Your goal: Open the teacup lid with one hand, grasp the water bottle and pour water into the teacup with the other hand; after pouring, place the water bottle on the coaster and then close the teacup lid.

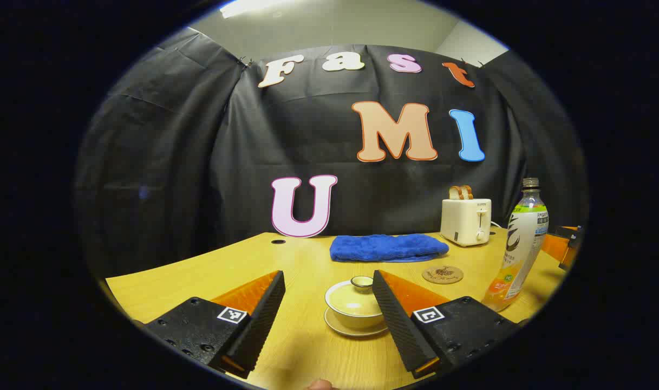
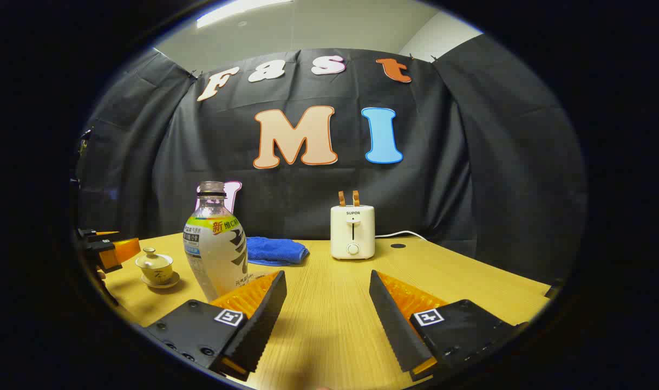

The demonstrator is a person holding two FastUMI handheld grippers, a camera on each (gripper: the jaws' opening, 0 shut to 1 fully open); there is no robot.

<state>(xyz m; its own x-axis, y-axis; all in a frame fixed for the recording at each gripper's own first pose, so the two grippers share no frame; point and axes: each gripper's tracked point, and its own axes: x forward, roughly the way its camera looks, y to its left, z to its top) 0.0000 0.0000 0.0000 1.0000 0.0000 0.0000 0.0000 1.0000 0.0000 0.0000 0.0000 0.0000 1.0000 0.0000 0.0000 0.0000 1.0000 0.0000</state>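
Wooden table (image 2: 329,319) — lidded teacup (image 1: 356,304) mid-edge

On the table (image 1: 199,271): one lidded teacup (image 1: 356,304) on one saucer (image 1: 356,328), one bottle (image 1: 519,246), one coaster (image 1: 442,274), one blue towel (image 1: 387,247), one toaster (image 1: 466,221) holding two bread slices (image 1: 461,192).

Left gripper view: right finger of the left gripper (image 1: 328,319) covers the right side of the teacup (image 1: 355,307) and part of its saucer (image 1: 344,328). Water bottle (image 1: 517,248) base sits at the view's rim, blurred. Other gripper's tips past the bottle are cut off by the edge, jaw gap can't be judged there. Coaster (image 1: 442,274) print too small to make out.

Right gripper view: left finger of the right gripper (image 2: 328,317) hides the bottle's (image 2: 216,246) base. Bottle covers the towel's (image 2: 278,251) left end. Left gripper (image 2: 104,250) is cut off at the rim.
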